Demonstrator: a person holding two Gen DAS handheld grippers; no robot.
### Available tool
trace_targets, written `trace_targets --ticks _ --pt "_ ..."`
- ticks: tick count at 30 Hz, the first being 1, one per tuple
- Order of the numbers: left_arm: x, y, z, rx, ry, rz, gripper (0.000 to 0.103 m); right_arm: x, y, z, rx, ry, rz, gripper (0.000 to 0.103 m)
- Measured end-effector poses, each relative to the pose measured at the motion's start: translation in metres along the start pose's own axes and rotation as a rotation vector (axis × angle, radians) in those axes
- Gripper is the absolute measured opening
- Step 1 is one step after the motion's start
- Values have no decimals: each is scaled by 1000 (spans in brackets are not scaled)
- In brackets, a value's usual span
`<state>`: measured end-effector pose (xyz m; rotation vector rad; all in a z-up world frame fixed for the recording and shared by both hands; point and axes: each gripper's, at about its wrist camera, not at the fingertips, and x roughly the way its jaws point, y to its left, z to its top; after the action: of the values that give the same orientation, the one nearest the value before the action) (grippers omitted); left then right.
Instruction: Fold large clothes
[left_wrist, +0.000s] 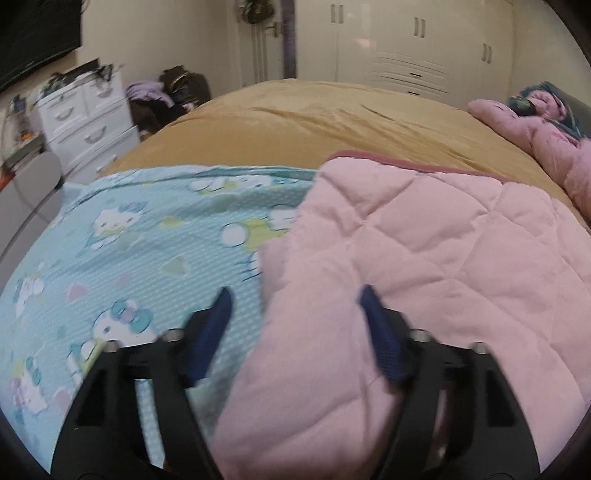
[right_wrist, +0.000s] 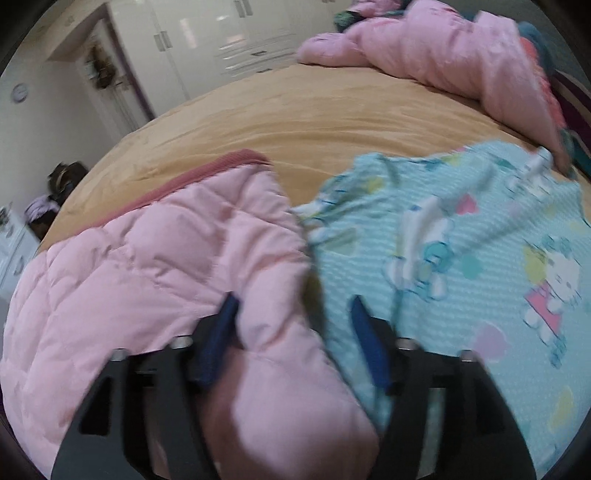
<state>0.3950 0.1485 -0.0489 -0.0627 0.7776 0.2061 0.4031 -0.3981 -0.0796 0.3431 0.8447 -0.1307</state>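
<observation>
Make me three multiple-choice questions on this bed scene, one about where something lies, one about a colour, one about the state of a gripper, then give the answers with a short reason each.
1. In the left wrist view, where does the blue cartoon-print side of the quilt show, relative to the folded-over pink quilted side?
A. To its left
B. To its right
C. Fully hidden under it

2. What colour is the bedspread under the quilt?
A. White
B. Tan
C. Dark green

3. How does the right gripper stand?
A. Clamped shut on the bedspread
B. Jaws spread, pads clear of the cloth between them
C. Out of view

Answers:
1. A, the blue print fills the left of that view and the pink side lies right of it.
2. B, tan cloth stretches behind both quilt sides.
3. B, its blue pads stand wide apart with the pink fold lying loose between them.
</observation>
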Motion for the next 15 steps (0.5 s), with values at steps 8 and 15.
trace_targets --ticks 8,15 --pt "-46 22 -13 -43 -30 -14 93 -57 -11 -22 -16 -99 88 94" --pt "-84 23 -15 -73 -87 -38 94 -109 -4 -27 -68 -184 168 99"
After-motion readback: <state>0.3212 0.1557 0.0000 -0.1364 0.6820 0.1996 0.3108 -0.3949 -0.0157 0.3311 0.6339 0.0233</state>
